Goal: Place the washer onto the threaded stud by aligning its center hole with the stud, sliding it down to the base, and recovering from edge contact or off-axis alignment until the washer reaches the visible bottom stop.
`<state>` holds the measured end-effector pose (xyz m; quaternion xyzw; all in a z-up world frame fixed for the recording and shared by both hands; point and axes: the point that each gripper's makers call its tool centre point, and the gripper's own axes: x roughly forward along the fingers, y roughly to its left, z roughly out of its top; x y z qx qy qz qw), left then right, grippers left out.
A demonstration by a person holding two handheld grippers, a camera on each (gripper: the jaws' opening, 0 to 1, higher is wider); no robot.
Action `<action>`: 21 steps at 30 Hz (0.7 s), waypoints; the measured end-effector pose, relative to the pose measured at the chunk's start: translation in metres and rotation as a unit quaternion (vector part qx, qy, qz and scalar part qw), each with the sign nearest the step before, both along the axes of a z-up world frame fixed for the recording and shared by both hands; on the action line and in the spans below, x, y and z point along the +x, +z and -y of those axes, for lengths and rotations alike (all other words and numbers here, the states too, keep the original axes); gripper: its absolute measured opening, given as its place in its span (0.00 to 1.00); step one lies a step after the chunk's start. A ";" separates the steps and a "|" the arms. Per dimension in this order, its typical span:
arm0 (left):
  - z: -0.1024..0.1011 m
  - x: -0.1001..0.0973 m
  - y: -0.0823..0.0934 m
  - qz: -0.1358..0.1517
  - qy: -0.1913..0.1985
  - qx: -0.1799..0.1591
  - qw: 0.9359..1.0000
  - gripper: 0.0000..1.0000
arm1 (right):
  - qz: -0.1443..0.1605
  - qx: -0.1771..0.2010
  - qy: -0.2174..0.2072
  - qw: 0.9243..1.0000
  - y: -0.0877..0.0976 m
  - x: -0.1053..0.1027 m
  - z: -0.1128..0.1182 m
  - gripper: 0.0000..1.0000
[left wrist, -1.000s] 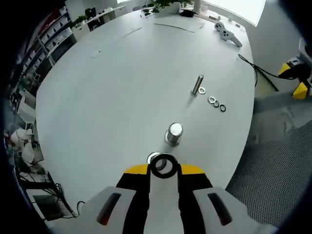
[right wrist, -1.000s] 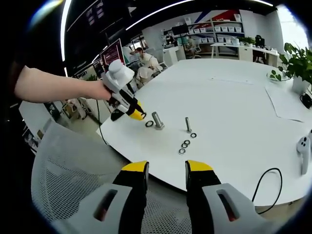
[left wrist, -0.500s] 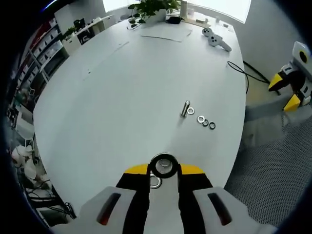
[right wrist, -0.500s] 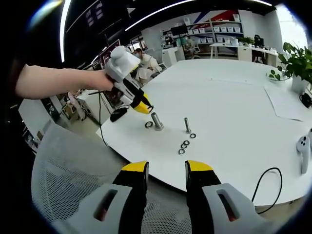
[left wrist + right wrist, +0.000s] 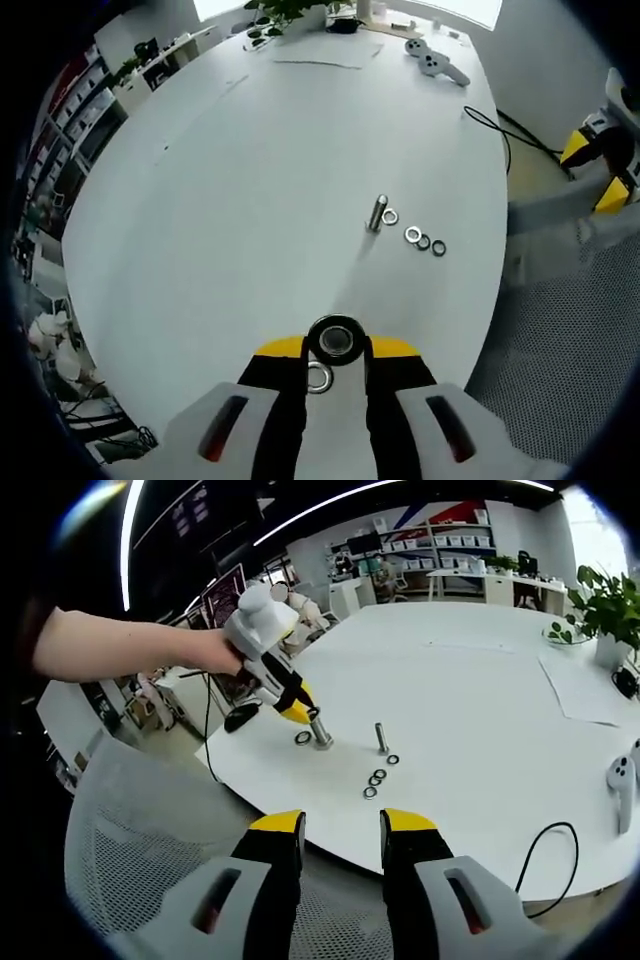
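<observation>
Left claw clamped on a washer above the white bench.
Right claw apart; 4 washers beside a stud.

The desk is smooth, matt white. The washer and stud are shiny bare metal. The left gripper is glossy white and yellow plastic. The chair is grey mesh cloth.
</observation>
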<state>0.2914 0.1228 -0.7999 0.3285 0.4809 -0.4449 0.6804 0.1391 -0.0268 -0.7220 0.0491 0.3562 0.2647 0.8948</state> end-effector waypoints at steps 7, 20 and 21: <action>0.002 -0.001 -0.011 -0.004 -0.010 0.011 1.000 0.19 | 0.000 0.000 -0.003 1.000 0.000 0.000 0.001 0.33; 0.000 0.000 -0.037 -0.014 -0.013 0.025 1.000 0.19 | -0.001 -0.002 -0.005 1.000 0.000 0.001 0.002 0.33; 0.001 0.000 -0.039 -0.014 -0.013 0.025 1.000 0.19 | -0.001 -0.002 -0.005 1.000 0.000 0.000 0.002 0.33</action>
